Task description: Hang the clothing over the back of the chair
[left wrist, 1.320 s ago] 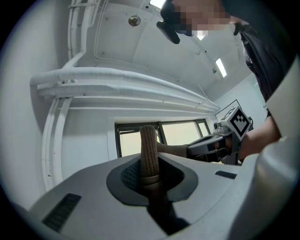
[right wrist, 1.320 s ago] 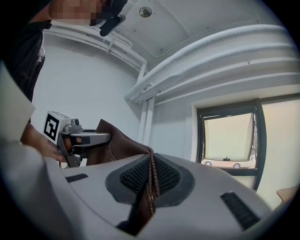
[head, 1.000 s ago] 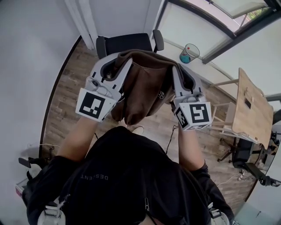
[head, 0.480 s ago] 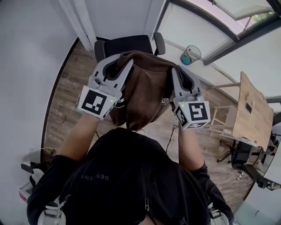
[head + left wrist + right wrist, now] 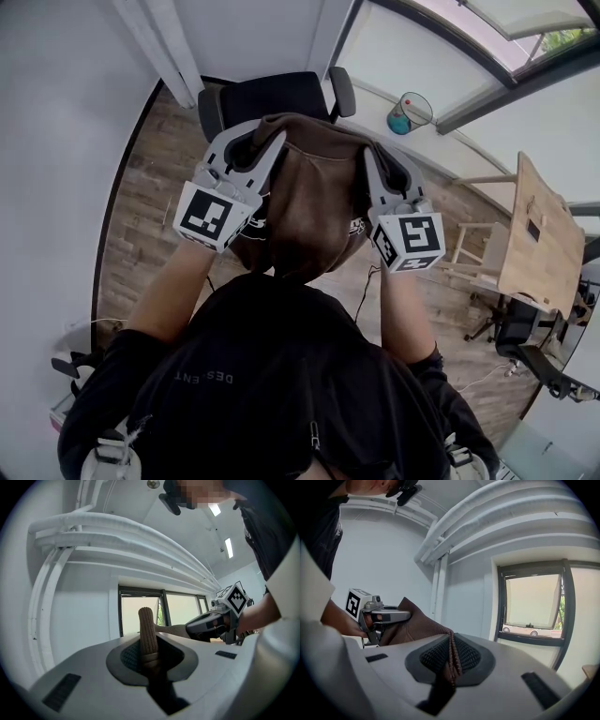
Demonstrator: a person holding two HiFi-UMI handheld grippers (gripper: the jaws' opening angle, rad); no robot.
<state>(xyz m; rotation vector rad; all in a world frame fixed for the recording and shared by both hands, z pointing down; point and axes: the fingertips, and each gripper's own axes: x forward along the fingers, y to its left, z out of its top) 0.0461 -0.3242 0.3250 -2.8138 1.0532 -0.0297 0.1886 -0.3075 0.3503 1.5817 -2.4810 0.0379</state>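
Observation:
A brown garment (image 5: 314, 202) hangs between my two grippers above the floor, in front of a black office chair (image 5: 267, 94). My left gripper (image 5: 272, 139) is shut on its ribbed hem (image 5: 147, 634), which stands up between the jaws. My right gripper (image 5: 366, 155) is shut on a folded edge of the same brown garment (image 5: 451, 656). The cloth's top edge is stretched between both grippers and its body sags toward me. The chair's backrest sits just beyond the cloth, partly hidden by it.
A wooden table (image 5: 539, 244) with a chair frame (image 5: 473, 258) stands at the right. A blue wastebasket (image 5: 403, 114) sits by the window wall. White walls close in on the left. A black cable (image 5: 361, 286) trails over the wood floor.
Both grippers have carried the garment forward and lower toward the chair. The cloth now covers more of the chair's front edge.

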